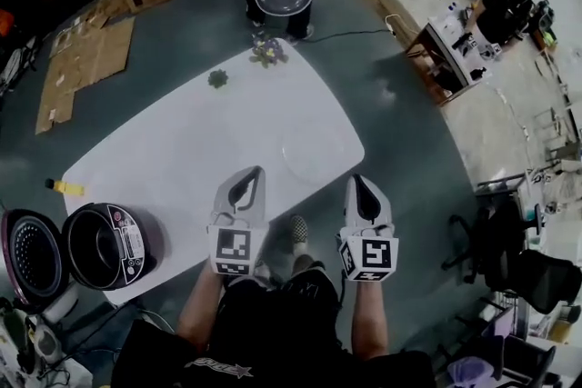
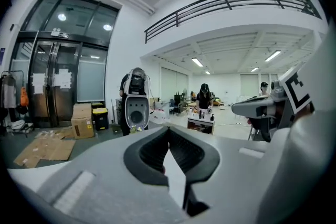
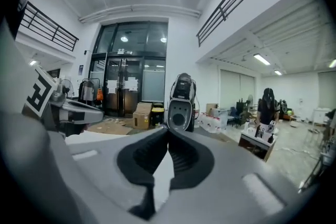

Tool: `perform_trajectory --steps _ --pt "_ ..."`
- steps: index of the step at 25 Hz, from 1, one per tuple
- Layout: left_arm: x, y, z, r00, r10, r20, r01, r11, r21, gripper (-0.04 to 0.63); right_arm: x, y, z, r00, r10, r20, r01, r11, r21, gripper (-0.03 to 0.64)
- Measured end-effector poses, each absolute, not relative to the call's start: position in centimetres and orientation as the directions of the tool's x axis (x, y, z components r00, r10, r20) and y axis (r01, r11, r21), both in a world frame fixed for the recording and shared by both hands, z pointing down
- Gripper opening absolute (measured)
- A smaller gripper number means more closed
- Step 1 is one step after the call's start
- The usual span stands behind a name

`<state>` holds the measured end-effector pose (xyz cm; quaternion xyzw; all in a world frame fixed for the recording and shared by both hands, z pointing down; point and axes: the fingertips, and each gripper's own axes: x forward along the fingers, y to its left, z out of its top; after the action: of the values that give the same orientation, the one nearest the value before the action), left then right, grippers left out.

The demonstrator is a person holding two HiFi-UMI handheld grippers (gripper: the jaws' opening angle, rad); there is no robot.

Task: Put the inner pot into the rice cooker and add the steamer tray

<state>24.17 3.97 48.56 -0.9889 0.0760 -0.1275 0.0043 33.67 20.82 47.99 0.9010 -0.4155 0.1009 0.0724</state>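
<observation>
Both clenched, nothing between the jaws: left gripper and right gripper, over the near edge of the white table. Rice cooker stands lid-open at the table's left corner; can't tell if the inner pot is inside. Pale round shape just ahead, likely the steamer tray: probably light, stiff, slick. Pinch its rim.

The right tongs point almost level, their 2 grey jaws shut tip to tip with nothing between them. A strip of white tabletop shows through the gap behind the tips. At the left edge the left tongs reach in alongside. Beyond the tabletop stands a white and black machine, with cardboard boxes before glass doors. A person in dark clothes stands at the right.
</observation>
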Motion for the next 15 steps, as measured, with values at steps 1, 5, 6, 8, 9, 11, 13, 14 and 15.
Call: perform_trajectory --steps 1,5,6,8,9,11,13,14,15 --pt "25.0 4.3 49.1 0.954 -0.148 0.262 -0.147 -0.989 -0.026 0.011 34.5 21.2 48.6 0.636 -0.73 0.251 -0.76 -0.648 0.04 0.006" --pt "28.4 5.5 52.2 0.934 -0.146 0.325 -0.151 -0.988 -0.009 0.012 38.2 22.6 51.2 0.64 -0.709 0.295 -0.746 -0.665 0.02 0.006" --pt "29.1 5.7 53.1 0.927 -0.147 0.346 -0.156 -0.988 -0.001 0.012 39.1 22.8 52.1 0.638 -0.703 0.314 -0.744 -0.668 0.015 0.006" --pt "30.4 5.9 55.3 0.907 -0.143 0.395 -0.162 -0.987 0.016 0.016 40.7 23.0 54.4 0.618 -0.697 0.364 -0.748 -0.664 -0.003 0.029" --pt "30.9 6.0 56.5 0.897 -0.136 0.421 -0.164 -0.986 0.03 0.031 41.3 22.9 55.7 0.6 -0.697 0.393 -0.752 -0.659 -0.019 0.064" --pt "31.5 6.0 59.0 0.876 -0.117 0.469 -0.172 -0.982 0.076 0.12 41.9 22.8 58.3 0.563 -0.695 0.447 -0.759 -0.649 -0.051 0.086" --pt "31.7 5.9 61.4 0.854 -0.108 0.509 -0.191 -0.975 0.114 0.181 42.3 22.7 60.9 0.531 -0.686 0.497 -0.763 -0.642 -0.071 0.117" --pt "31.9 5.9 62.4 0.845 -0.108 0.524 -0.2 -0.972 0.122 0.203 42.5 22.7 62.2 0.516 -0.681 0.52 -0.764 -0.64 -0.08 0.12" --pt "32.2 5.9 63.4 0.836 -0.108 0.538 -0.207 -0.97 0.127 0.223 42.6 22.8 63.4 0.501 -0.676 0.541 -0.765 -0.638 -0.089 0.142"
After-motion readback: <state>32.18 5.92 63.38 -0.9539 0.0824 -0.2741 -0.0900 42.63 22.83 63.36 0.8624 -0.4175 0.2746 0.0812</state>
